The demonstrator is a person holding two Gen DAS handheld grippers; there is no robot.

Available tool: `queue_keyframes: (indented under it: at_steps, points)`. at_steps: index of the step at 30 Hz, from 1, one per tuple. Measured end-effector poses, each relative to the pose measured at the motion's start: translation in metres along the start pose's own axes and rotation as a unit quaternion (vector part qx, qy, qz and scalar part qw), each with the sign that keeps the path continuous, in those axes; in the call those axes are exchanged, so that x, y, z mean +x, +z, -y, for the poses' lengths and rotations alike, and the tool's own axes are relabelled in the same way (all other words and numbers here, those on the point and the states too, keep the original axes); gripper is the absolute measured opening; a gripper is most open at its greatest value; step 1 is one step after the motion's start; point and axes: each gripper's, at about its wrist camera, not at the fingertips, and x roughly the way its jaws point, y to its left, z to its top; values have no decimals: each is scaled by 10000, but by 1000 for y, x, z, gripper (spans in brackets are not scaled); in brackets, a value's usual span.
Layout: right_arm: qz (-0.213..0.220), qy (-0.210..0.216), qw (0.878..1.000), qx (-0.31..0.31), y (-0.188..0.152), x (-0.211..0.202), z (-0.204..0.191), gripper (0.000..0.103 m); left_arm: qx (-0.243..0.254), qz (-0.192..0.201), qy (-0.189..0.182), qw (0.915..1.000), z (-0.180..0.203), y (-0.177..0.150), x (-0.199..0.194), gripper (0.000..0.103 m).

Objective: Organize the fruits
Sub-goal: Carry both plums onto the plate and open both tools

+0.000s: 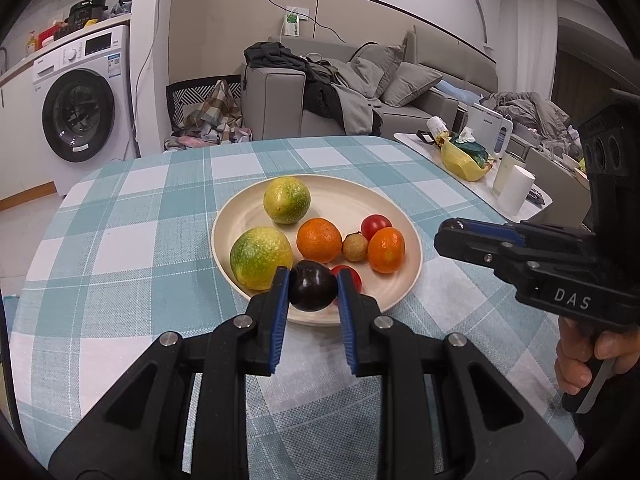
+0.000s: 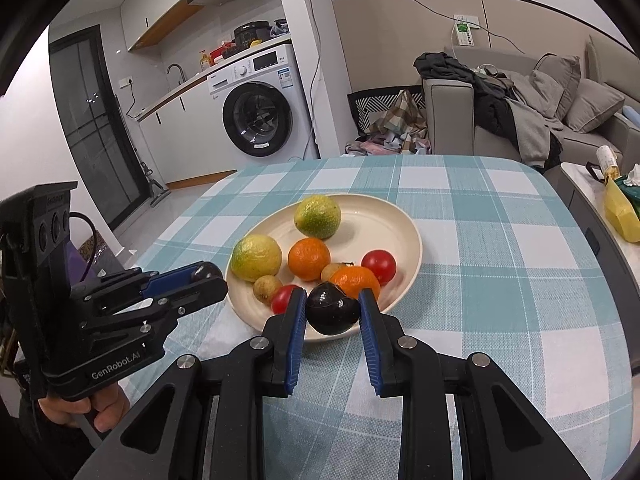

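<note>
I'm gripping one dark plum (image 1: 313, 286) in my left claw (image 1: 313, 289) and another dark plum (image 2: 332, 309) in my right claw (image 2: 333, 312), both hovering at the near rim of the cream plate (image 1: 408, 276) holding citrus and tomatoes on the checked desk (image 1: 132, 248).

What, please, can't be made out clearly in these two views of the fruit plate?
- Left wrist view: the near tomato is mostly hidden behind the left gripper and its dark fruit.
- Left wrist view: what the right gripper holds is hidden by its own fingers.
- Both views: washing machine label too small.
</note>
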Motion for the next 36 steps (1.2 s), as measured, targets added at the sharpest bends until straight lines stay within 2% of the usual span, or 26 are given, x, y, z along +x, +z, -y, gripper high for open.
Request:
queue_keyframes:
  at_steps: [15,32,34,36]
  points:
    - [47,-13,9998,188,19,16,4,27,99,73,79,9999,3,20,9,21]
    - [-153,15,9997,175,17,43,-2,27,62,-53,55,10000,-3,16,40,21]
    - [-200,100,9995,211,18,45,-2,29,88,-45,49,9999,-2,16,40,21]
    - [-151,101,9996,225,18,43,-2,38,88,-46,34,9999,-1,16,40,21]
